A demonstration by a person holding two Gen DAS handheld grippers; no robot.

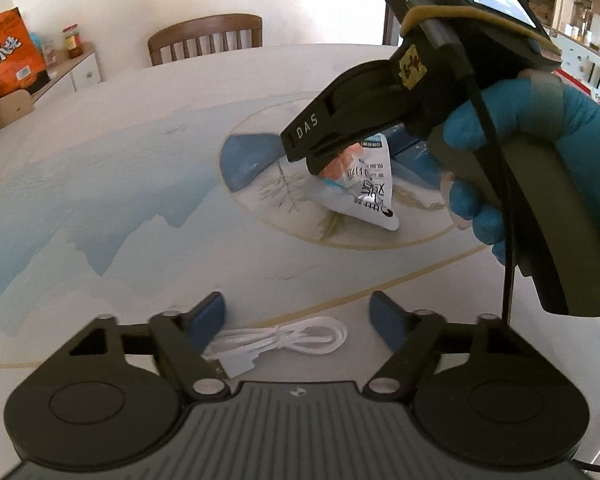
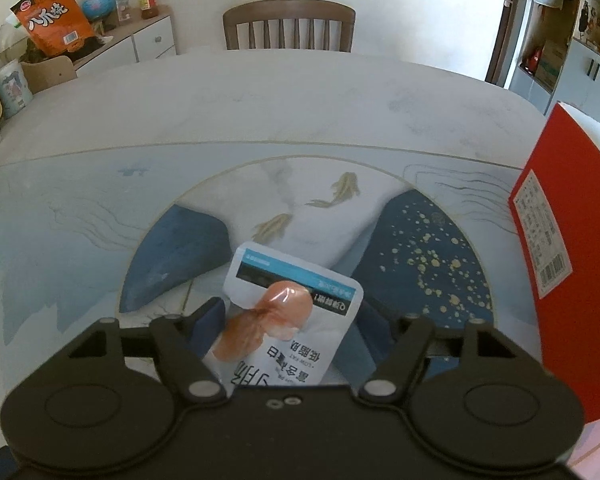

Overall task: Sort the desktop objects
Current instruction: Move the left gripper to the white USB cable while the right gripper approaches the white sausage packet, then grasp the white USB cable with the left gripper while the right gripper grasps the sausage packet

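The right gripper (image 2: 288, 320) is clamped on a white snack packet (image 2: 288, 316) above the round table (image 2: 260, 100) — a red box (image 2: 556, 240) stands at its right. The left gripper (image 1: 298, 316) stands apart around a coiled white cable (image 1: 284, 340) — pads not touching it.

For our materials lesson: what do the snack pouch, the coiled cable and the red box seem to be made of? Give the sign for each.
Snack pouch: thin glossy plastic film, probably; it creases and carries a highlight.
Coiled cable: white, smooth plastic-looking sheath, bending in soft loops.
Red box: likely matte printed cardboard; flat faces, crisp edge, white printed label.
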